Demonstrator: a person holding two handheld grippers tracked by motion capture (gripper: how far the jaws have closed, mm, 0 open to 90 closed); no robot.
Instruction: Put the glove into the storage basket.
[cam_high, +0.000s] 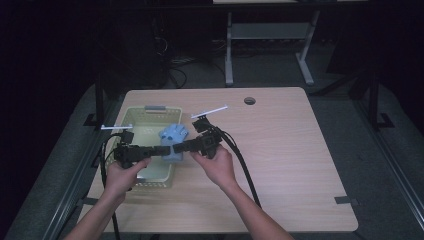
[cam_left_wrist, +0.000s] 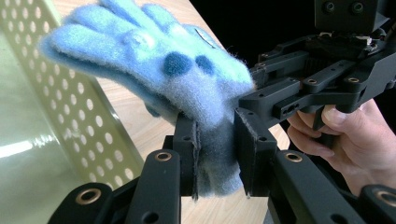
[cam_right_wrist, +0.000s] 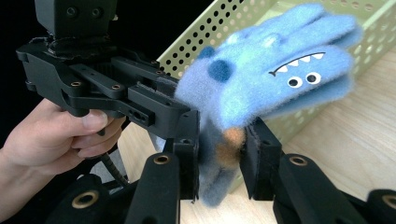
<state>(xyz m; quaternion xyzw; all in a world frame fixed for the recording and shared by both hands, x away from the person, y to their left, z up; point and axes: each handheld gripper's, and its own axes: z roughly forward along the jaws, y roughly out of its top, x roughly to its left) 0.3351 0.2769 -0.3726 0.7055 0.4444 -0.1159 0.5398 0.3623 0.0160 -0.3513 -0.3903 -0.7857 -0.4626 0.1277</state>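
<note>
So both claws have a hold of the same thing here: a fuzzy blue monster glove (cam_high: 174, 141), the kind with googly eyes and a zigzag mouth printed on it. The left claw (cam_high: 159, 150) comes in from the left and the right claw (cam_high: 181, 148) from the right, and they meet at the cuff end. In the left gripper view the pads are clamped onto the cuff fabric, and in the right gripper view it's the same story, jaws pinched on the lower part of the glove with a bit of orange trim showing between them. So neither one is released; both are clenched on the glove.

Where it sits: held up in the air, right over the right-hand wall of the pale green perforated basket (cam_high: 131, 116) on the wooden table (cam_high: 280, 150). The glove's fingers point away from the person, sticking up and out. It doesn't look like it touches the basket or the table.

My read is this is the carry step, either into or out of the basket, can't tell which from one moment. If it's going in, the next move needs both hands to slide left together so the fabric isn't stretched, lower it over the basket floor, then let go with both.
</note>
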